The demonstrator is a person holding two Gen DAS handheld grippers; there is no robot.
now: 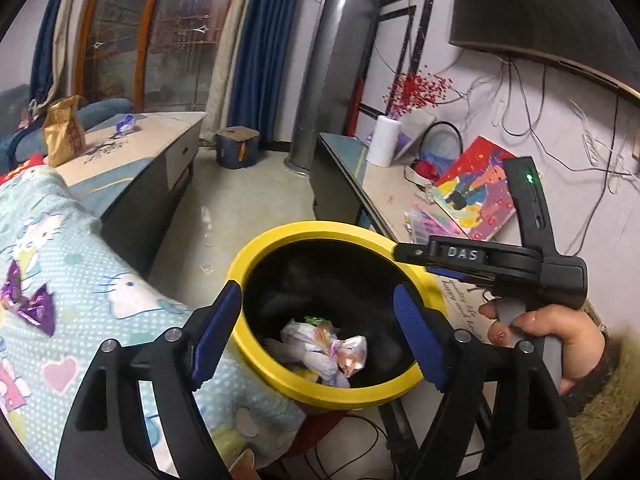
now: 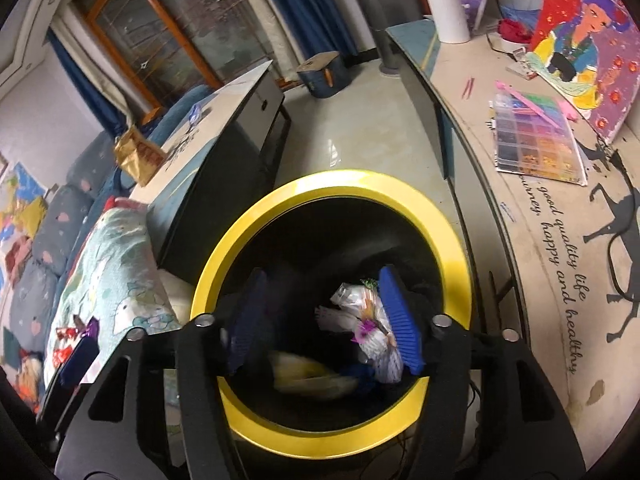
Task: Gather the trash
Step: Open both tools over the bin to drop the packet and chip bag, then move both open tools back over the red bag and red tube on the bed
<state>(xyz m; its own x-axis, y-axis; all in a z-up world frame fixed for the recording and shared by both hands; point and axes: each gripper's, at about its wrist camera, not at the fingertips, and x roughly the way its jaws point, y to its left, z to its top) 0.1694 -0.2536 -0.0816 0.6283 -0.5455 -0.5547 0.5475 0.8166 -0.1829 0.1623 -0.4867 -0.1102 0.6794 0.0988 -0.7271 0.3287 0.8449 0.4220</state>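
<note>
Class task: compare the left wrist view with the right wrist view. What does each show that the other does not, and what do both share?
Left wrist only: the right gripper in a hand, and a wall-mounted screen.
Right wrist only: a bead organiser box, and lettering on the tabletop.
Both: the yellow-rimmed bin holding wrappers, the painting, the white roll.

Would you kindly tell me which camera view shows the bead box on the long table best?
The right wrist view: the bead box lies fully visible, its coloured compartments clear. The left wrist view catches only a blurred edge of it beyond the bin's yellow rim.
</note>
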